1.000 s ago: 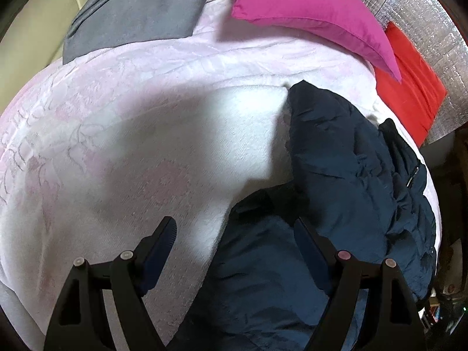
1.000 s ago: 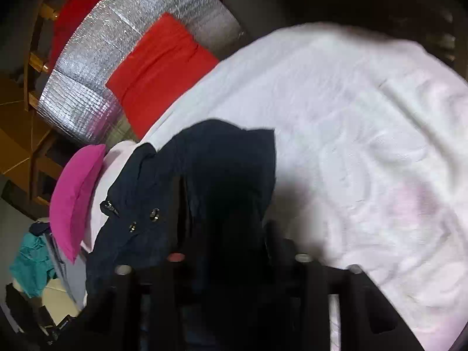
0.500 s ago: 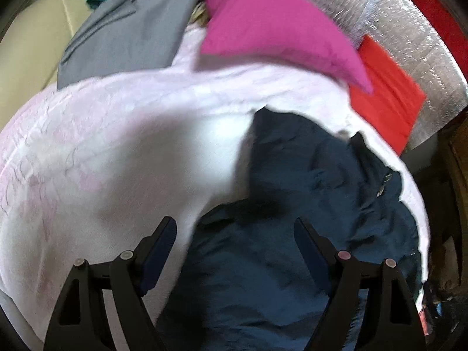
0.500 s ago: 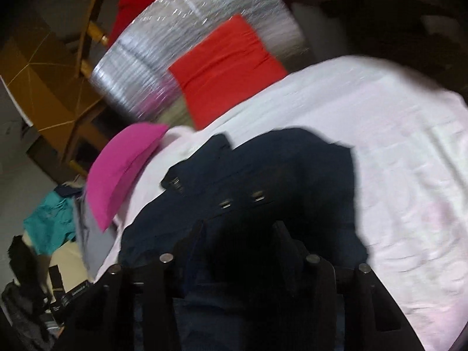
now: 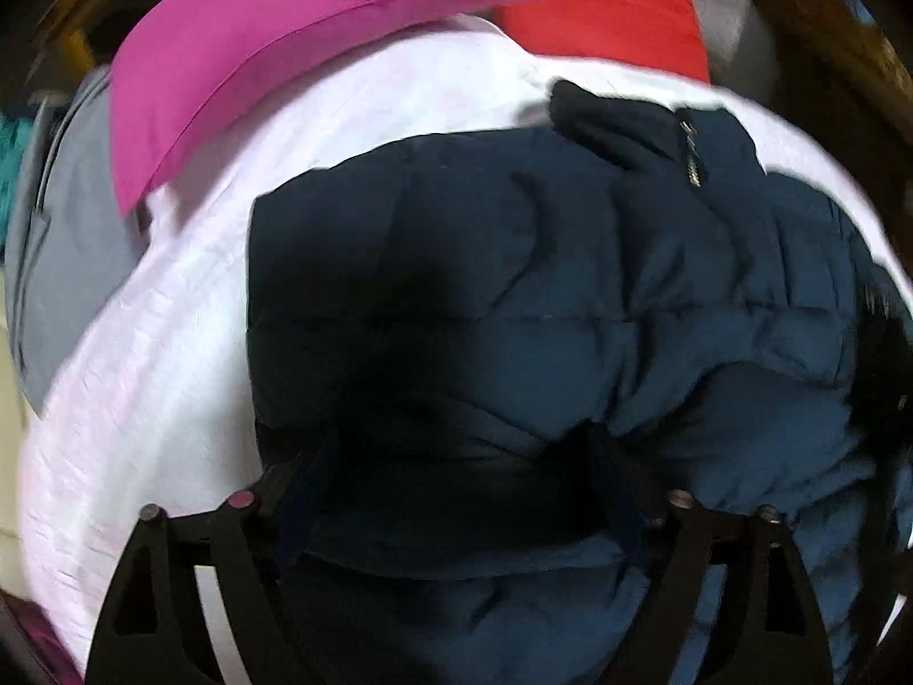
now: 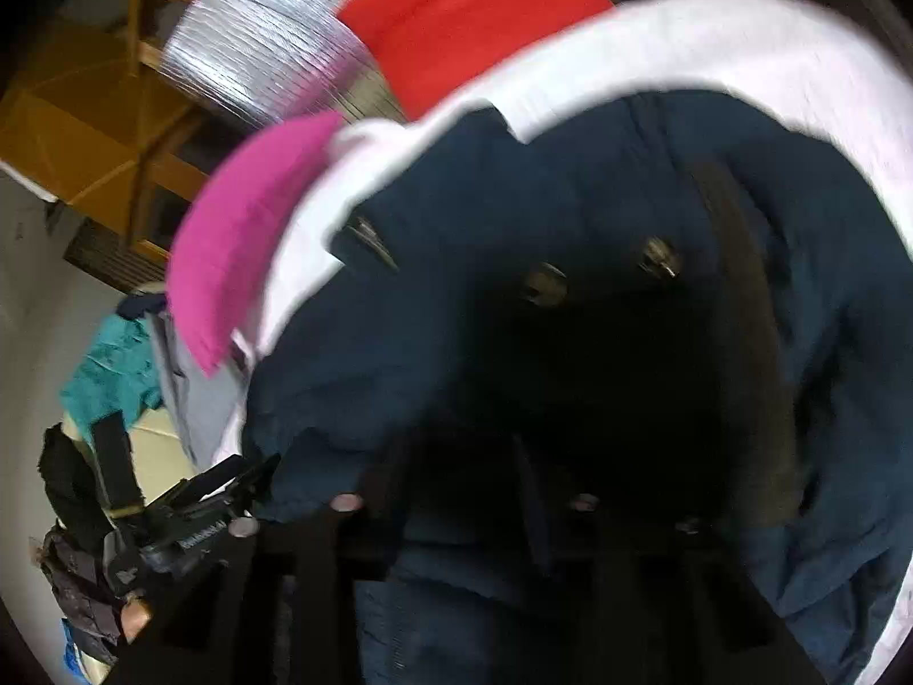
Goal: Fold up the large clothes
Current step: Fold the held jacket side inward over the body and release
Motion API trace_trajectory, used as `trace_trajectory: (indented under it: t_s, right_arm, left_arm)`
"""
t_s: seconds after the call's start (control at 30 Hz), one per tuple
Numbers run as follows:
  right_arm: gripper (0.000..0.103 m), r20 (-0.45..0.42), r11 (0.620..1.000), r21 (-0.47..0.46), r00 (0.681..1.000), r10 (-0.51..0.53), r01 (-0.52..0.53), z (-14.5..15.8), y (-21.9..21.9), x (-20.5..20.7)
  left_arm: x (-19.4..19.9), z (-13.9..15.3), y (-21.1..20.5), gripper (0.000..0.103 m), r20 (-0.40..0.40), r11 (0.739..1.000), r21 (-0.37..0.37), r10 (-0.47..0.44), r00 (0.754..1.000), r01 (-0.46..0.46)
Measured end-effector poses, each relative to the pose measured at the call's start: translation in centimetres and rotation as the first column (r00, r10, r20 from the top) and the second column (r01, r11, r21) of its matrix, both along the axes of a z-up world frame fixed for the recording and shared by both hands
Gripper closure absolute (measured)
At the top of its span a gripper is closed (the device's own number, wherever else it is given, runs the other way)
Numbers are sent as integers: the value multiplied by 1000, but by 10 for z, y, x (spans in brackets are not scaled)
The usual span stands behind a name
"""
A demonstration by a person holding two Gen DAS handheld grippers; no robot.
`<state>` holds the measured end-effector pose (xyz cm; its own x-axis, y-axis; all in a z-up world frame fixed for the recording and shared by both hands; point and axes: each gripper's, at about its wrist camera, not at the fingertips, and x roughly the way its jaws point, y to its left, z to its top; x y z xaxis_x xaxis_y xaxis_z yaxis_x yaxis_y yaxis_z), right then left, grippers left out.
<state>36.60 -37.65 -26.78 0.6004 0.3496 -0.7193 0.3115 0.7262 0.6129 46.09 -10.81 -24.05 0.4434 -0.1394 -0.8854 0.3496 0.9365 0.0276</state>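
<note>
A: Where is the navy padded jacket (image 5: 542, 297) being kept?

B: It is being spread on the pale pink bedspread (image 5: 171, 354), with the magenta pillow (image 5: 274, 40) at eleven o'clock.

A: And the tongs?

B: The left gripper (image 5: 456, 456) is being opened wide over the jacket. The right gripper (image 6: 456, 456) is being closed on dark jacket cloth.

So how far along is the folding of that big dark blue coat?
Early on, by the look of it. The navy padded jacket lies on the pale sheet, bunched, not a tidy packet. Left gripper is opening over it; right gripper is closing, with jacket fabric between its fingers. The folding itself remains.
</note>
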Motion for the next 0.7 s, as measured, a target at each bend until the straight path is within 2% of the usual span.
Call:
trace_trajectory:
  t_s: [0.07, 0.13, 0.2, 0.27, 0.33, 0.47, 0.57, 0.63, 0.7]
  right_arm:
    - [90, 4, 999, 35, 1000, -16, 16, -10, -5, -2]
    - [97, -8, 999, 48, 1000, -24, 25, -18, -7, -1]
    - [97, -20, 998, 60, 999, -31, 32, -16, -8, -3]
    - [92, -13, 999, 45, 1000, -24, 25, -5, -6, -10]
    - [92, 14, 999, 20, 999, -39, 39, 6, -8, -22]
    - [89, 60, 992, -55, 992, -107, 110, 23, -26, -53]
    - [88, 30, 985, -65, 987, -161, 162, 11, -46, -62]
    - [88, -3, 989, -21, 989, -145, 145, -6, -50, -55]
    - [88, -7, 986, 16, 986, -164, 164, -9, -55, -55]
  left_arm:
    - [2, -4, 7, 10, -23, 999, -29, 36, 999, -37]
    - [-3, 0, 8, 10, -19, 999, -6, 39, 999, -39]
    - [-10, 7, 12, 10, -9, 999, 3, 48, 999, -48]
    - [-23, 20, 26, 10, 15, 994, -29, 104, 995, -103]
    - [-39, 28, 38, 10, 41, 988, -57, 145, 988, -143]
    - [-75, 33, 58, 10, 135, 978, -35, 210, 968, -207]
    - [-99, 35, 68, 10, 197, 970, -18, 242, 950, -244]
    - [-110, 41, 72, 10, 235, 969, -24, 246, 940, -248]
    - [-122, 51, 77, 10, 284, 968, -29, 248, 926, -250]
